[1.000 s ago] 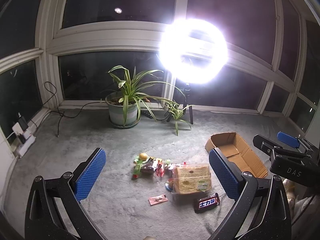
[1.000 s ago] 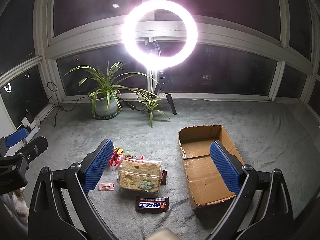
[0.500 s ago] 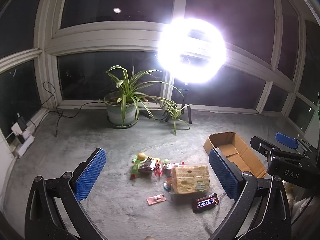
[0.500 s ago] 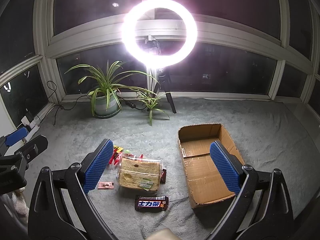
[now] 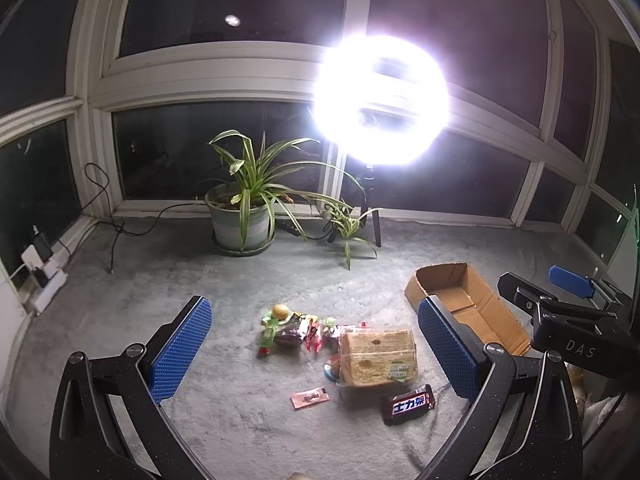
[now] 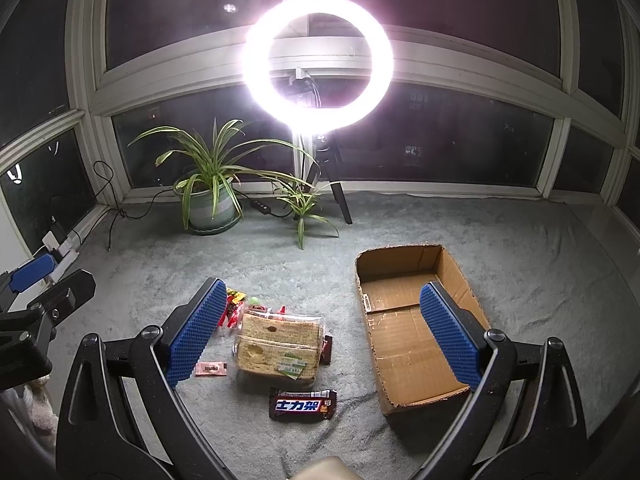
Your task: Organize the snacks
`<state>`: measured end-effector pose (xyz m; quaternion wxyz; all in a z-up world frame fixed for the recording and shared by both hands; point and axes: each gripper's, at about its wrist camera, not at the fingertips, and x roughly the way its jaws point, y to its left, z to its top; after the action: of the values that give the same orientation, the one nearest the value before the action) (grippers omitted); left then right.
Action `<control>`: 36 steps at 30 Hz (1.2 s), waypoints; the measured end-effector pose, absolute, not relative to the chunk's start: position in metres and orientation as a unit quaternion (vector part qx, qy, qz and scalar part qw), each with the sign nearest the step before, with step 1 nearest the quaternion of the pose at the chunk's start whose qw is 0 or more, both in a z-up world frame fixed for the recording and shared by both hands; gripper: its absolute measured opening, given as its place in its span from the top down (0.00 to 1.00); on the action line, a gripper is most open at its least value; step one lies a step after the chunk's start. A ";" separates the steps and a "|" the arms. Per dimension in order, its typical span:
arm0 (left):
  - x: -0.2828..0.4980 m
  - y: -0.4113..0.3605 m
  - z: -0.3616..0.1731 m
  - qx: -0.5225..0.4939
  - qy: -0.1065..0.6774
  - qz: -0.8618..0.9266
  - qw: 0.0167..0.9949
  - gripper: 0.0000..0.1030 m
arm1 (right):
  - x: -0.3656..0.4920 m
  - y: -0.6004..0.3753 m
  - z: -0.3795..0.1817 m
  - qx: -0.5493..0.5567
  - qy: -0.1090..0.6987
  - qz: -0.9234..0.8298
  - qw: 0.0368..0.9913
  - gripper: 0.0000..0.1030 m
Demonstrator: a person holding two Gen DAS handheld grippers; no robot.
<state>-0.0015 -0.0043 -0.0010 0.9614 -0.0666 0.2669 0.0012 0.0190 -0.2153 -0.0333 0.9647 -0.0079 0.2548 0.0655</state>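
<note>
Snacks on carpet, cardboard box (image 6: 416, 320) empty.
Left gripper (image 5: 316, 350) and right gripper (image 6: 322, 334): jaws spread, holding nothing.

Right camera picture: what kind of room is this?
Probably a sunroom or glassed-in balcony at home, at night: dark windows wrap around a carpet, with a potted plant and ring light.

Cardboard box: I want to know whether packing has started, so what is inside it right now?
The cardboard box shows only its bare floor. The right gripper finger covers part of its right side.
</note>
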 end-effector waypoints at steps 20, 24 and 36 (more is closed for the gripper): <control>0.005 -0.005 -0.007 -0.066 0.277 0.003 0.959 0.01 | 0.031 -0.214 -0.042 -0.013 0.275 0.075 0.959 0.04; 0.009 -0.002 -0.012 -0.067 0.281 0.008 0.957 0.01 | 0.039 -0.216 -0.047 -0.010 0.280 0.099 0.955 0.04; 0.010 0.028 -0.038 -0.078 0.310 0.046 0.947 0.05 | 0.103 -0.219 -0.076 0.007 0.348 0.190 0.918 0.34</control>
<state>0.0097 0.0284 -0.0377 0.9466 -0.0779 0.3096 0.0458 0.1027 -0.2192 -0.0763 0.9181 0.0066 0.3478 0.1896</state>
